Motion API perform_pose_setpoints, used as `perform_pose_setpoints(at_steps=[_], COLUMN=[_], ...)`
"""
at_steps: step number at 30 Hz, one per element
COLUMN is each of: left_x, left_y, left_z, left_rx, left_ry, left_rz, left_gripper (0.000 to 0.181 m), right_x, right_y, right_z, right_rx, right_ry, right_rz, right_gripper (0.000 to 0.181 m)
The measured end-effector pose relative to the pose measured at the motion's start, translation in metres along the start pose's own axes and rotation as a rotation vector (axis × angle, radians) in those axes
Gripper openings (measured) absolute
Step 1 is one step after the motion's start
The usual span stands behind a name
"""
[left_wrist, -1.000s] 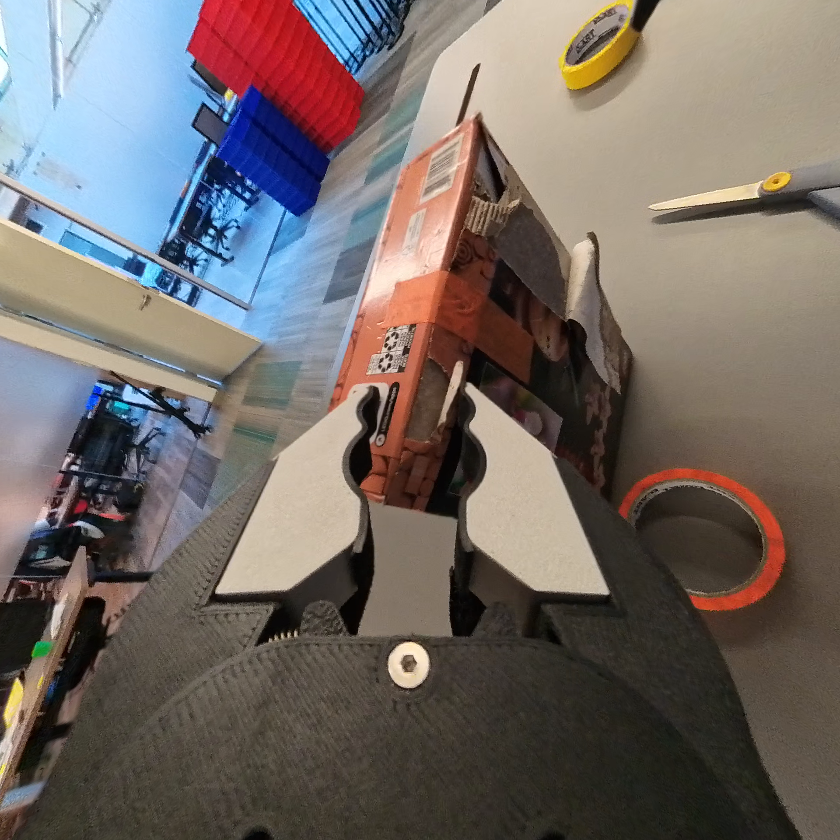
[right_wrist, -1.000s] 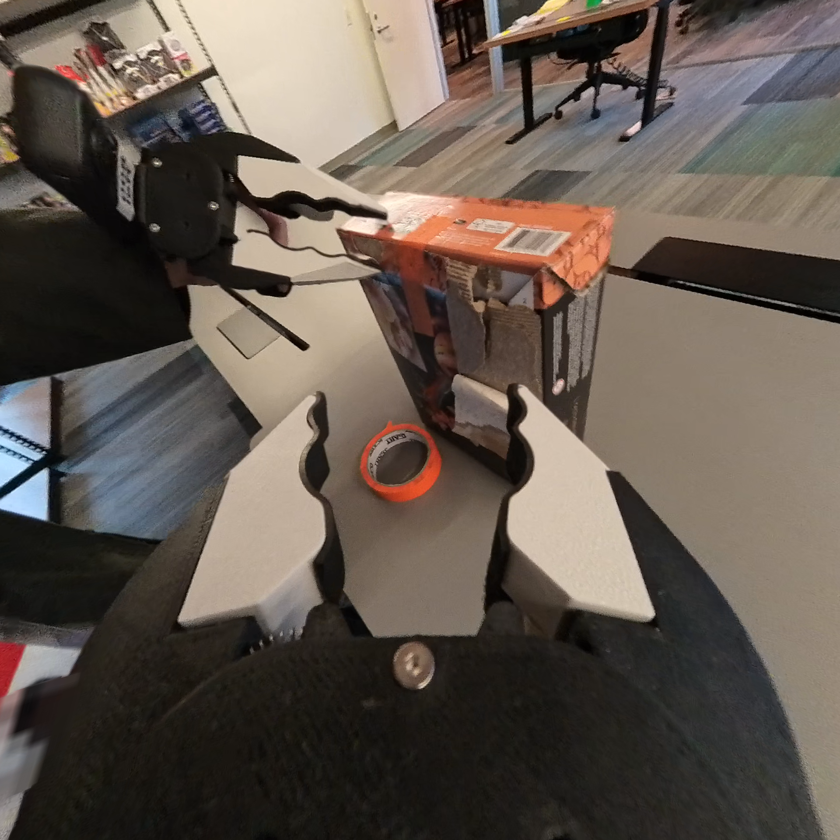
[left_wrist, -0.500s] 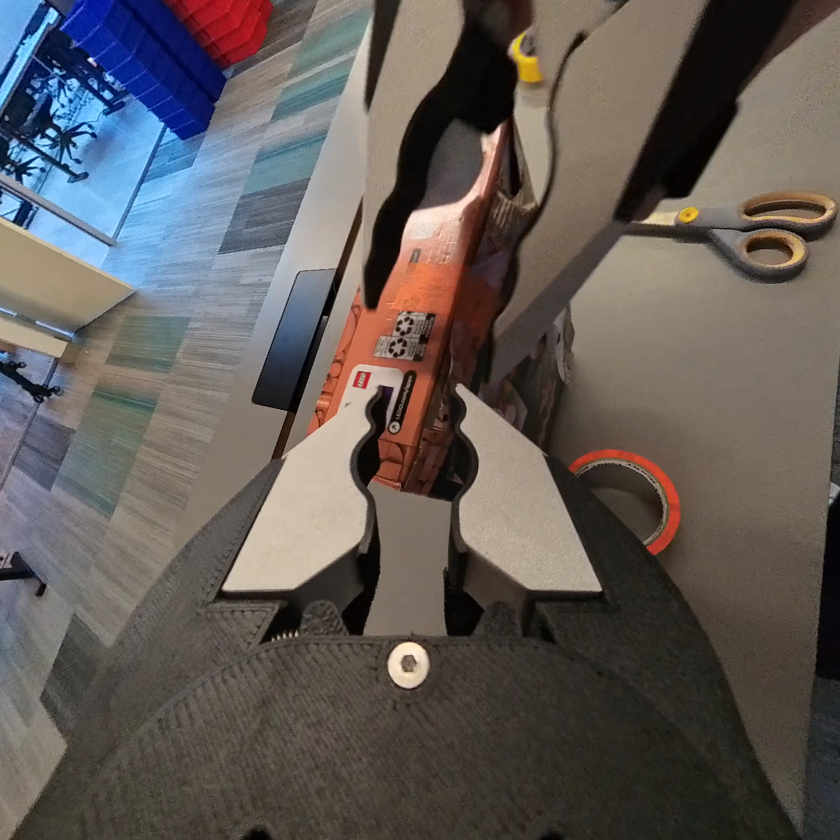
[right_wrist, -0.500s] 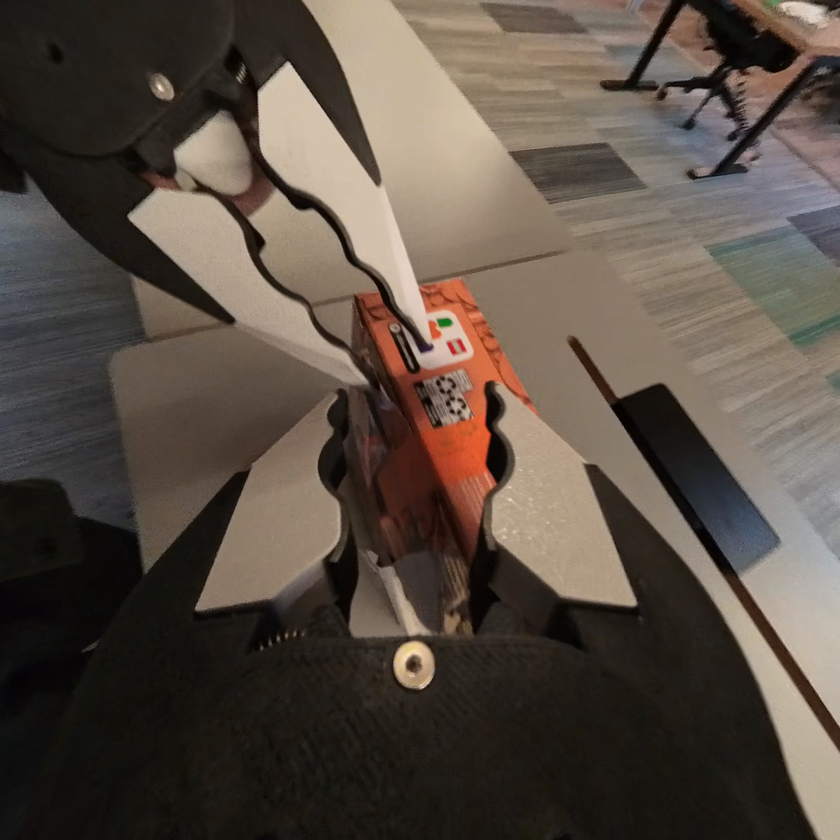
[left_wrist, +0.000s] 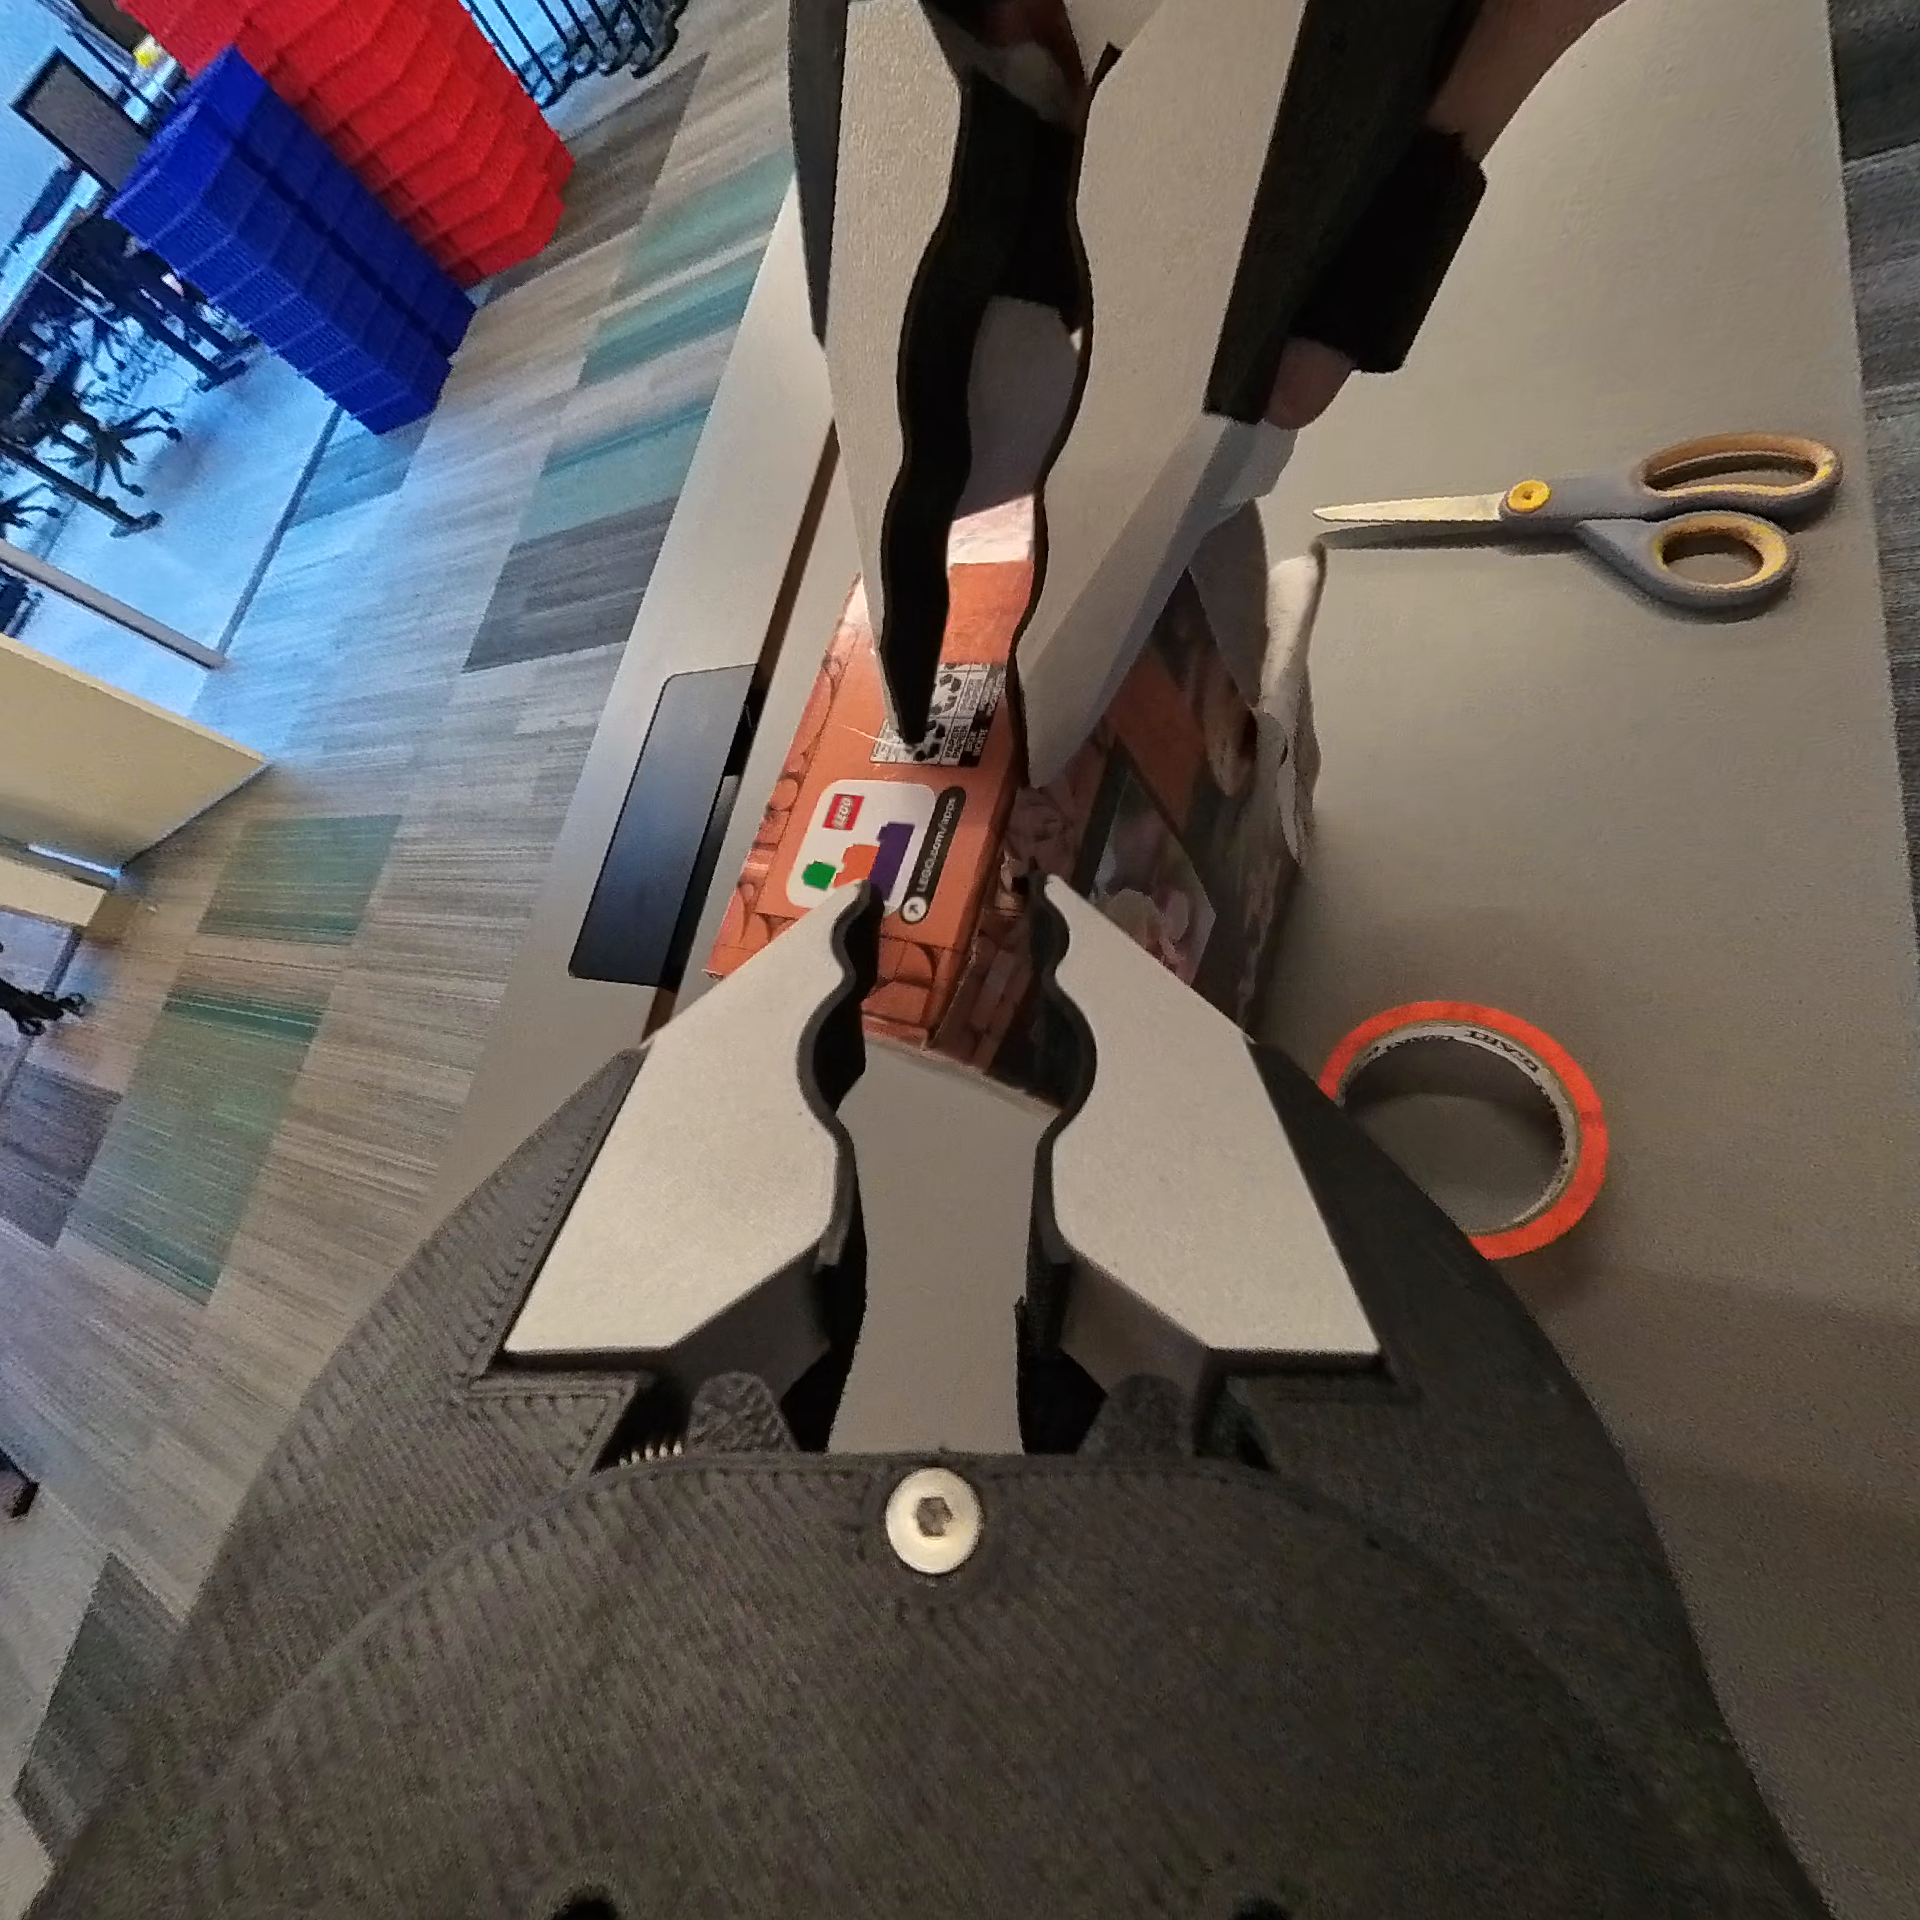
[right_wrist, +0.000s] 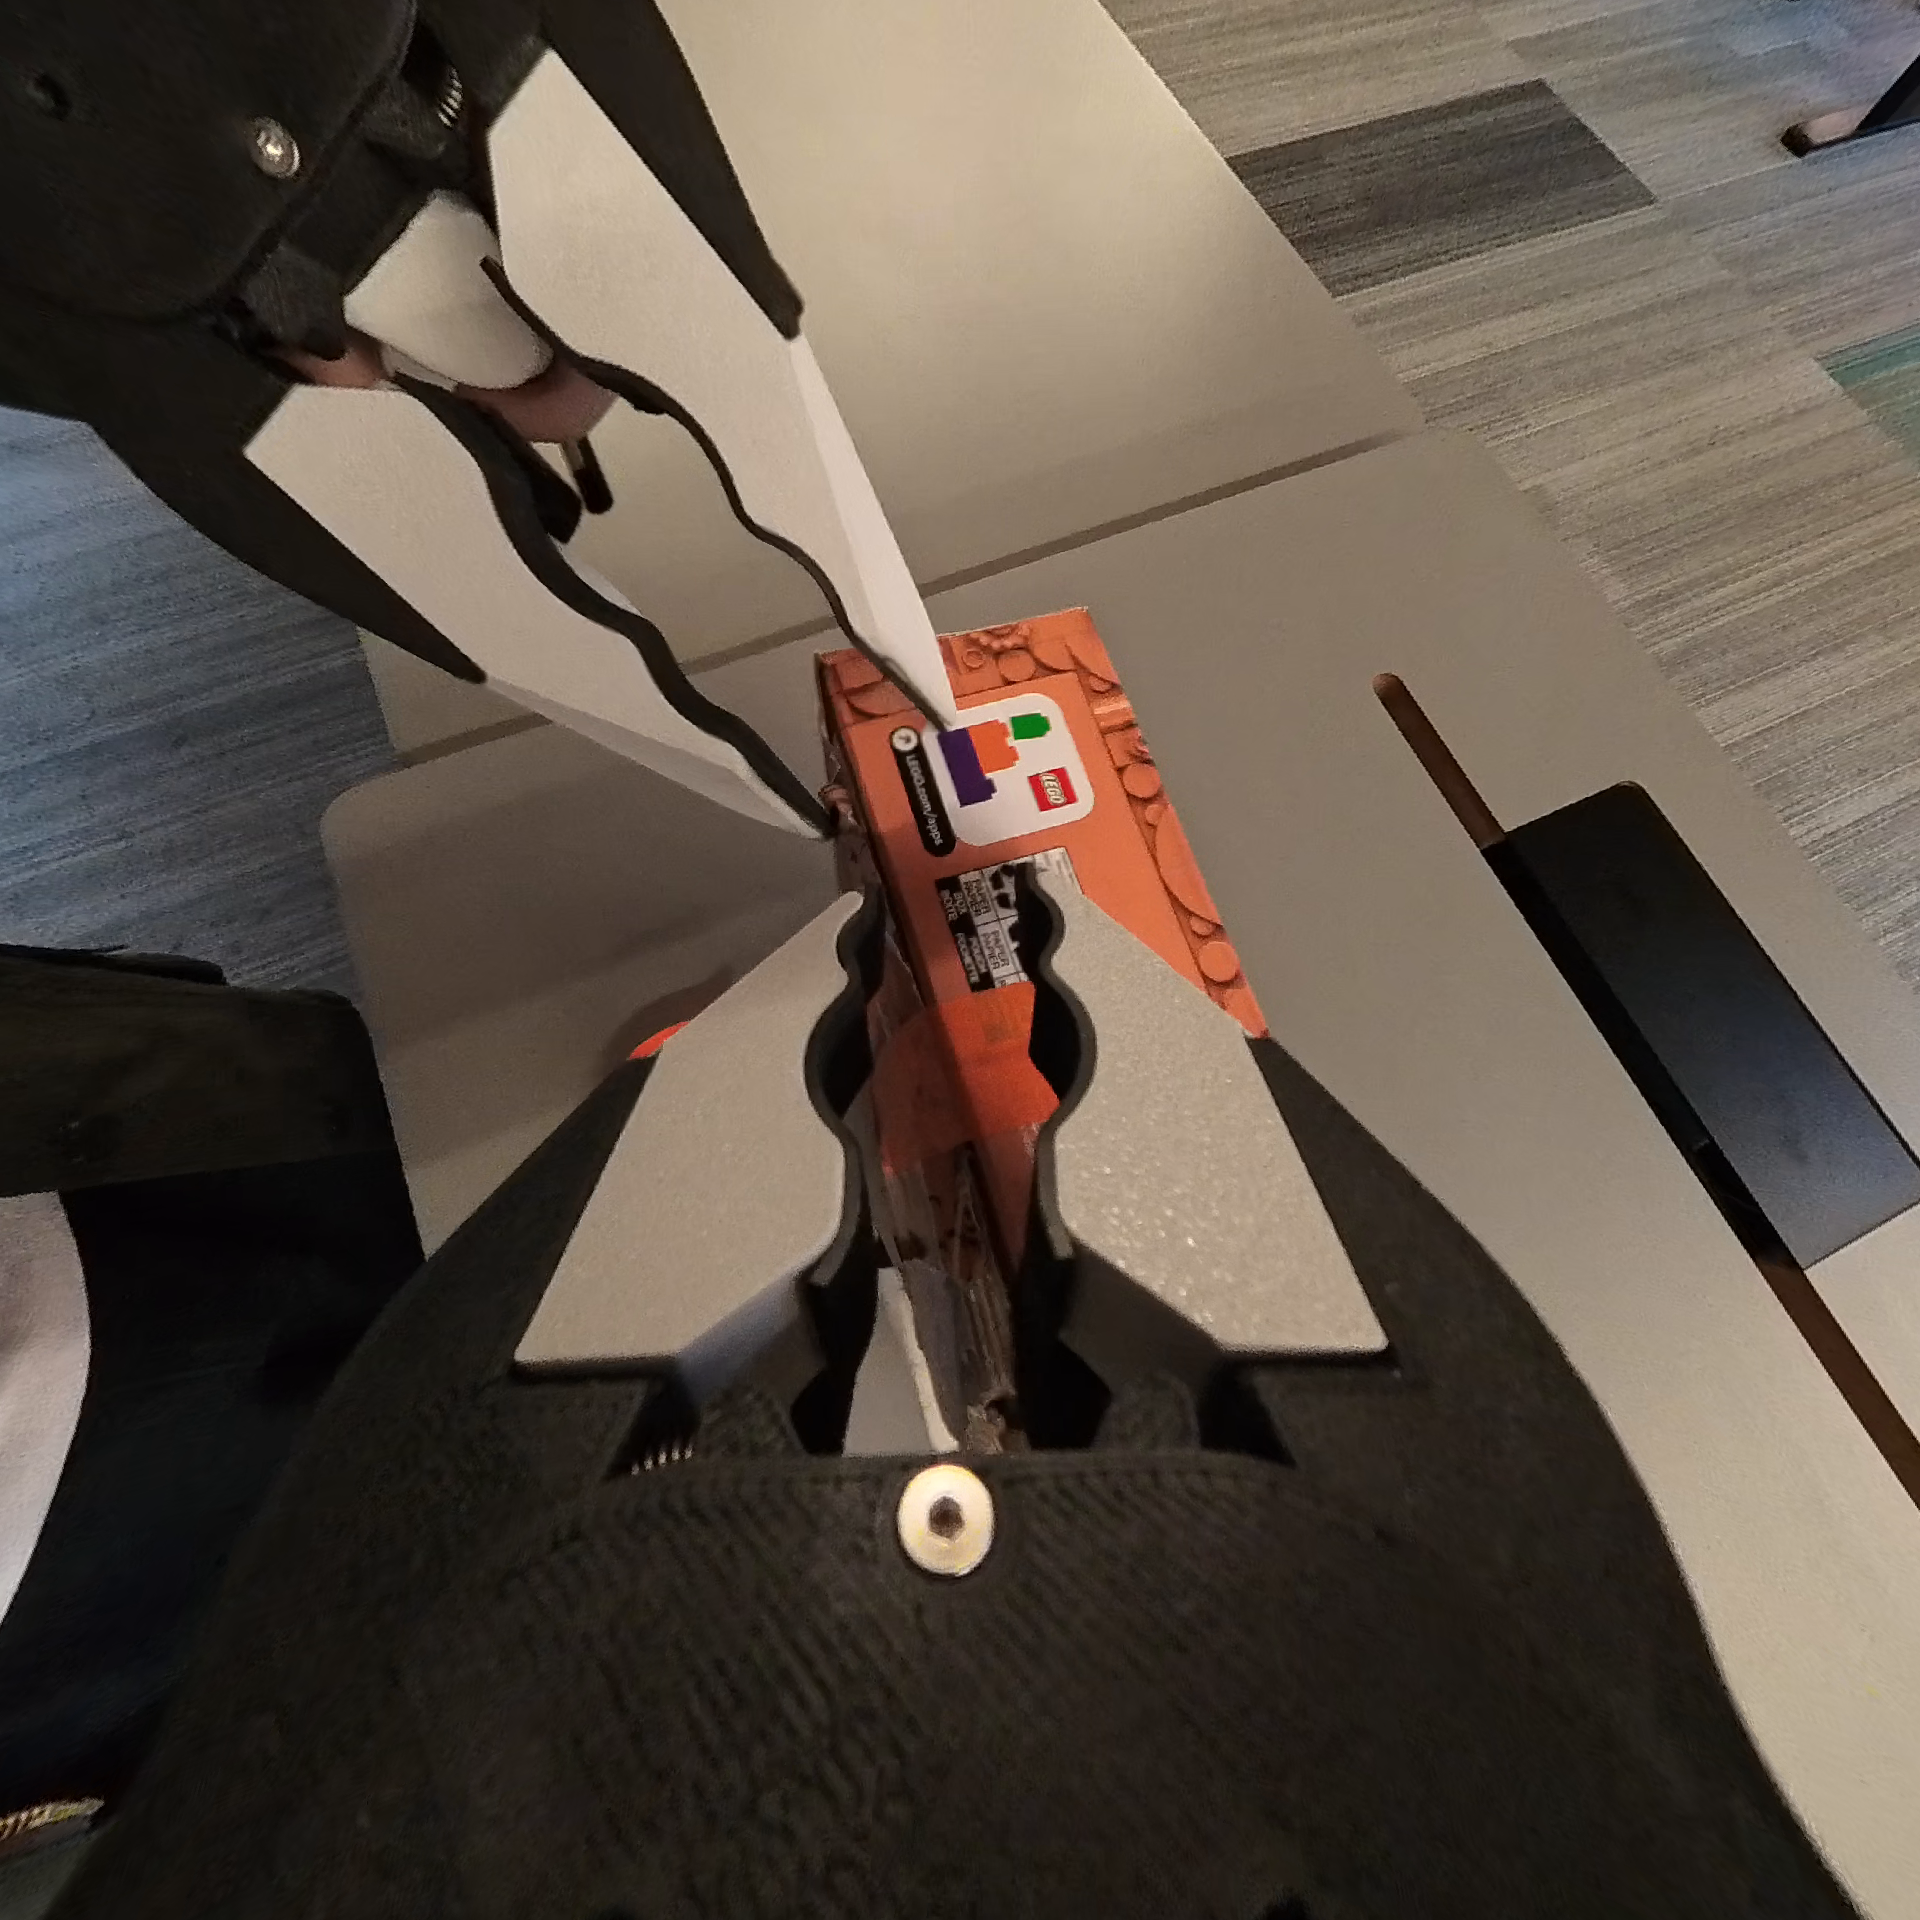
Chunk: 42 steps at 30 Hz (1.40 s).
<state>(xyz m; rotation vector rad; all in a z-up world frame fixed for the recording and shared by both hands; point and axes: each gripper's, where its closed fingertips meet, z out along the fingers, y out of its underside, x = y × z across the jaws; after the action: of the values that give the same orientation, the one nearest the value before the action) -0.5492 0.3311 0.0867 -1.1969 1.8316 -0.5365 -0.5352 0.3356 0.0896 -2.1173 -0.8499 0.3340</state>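
- Right gripper (right_wrist: 951, 914) clamped across the top edge of an orange box (right_wrist: 1039, 831) standing on a grey table (right_wrist: 1403, 935).
- Left gripper (left_wrist: 951, 894): jaws parted, tips at the box's (left_wrist: 883, 883) near end; contact unclear.
- Orange tape roll (left_wrist: 1465, 1127) just right of left gripper; scissors (left_wrist: 1621, 520) farther ahead-right.

Orange box (left_wrist: 940, 831), orange tape roll (left_wrist: 1475, 1127), grey-handled scissors (left_wrist: 1621, 514), grey table (left_wrist: 1558, 831)
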Motion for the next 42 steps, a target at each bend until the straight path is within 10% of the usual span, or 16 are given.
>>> perform_pose_setpoints(at_steps=[42], left_x=[-0.017], left_y=[0.002], left_z=[0.004], left_rx=[0.156], left_ry=[0.004], left_rz=[-0.227], left_gripper=[0.021], right_x=[0.017], right_y=[0.007], right_z=[-0.007], right_rx=[-0.028], right_ry=[0.086], right_rz=[0.011], right_gripper=[0.033])
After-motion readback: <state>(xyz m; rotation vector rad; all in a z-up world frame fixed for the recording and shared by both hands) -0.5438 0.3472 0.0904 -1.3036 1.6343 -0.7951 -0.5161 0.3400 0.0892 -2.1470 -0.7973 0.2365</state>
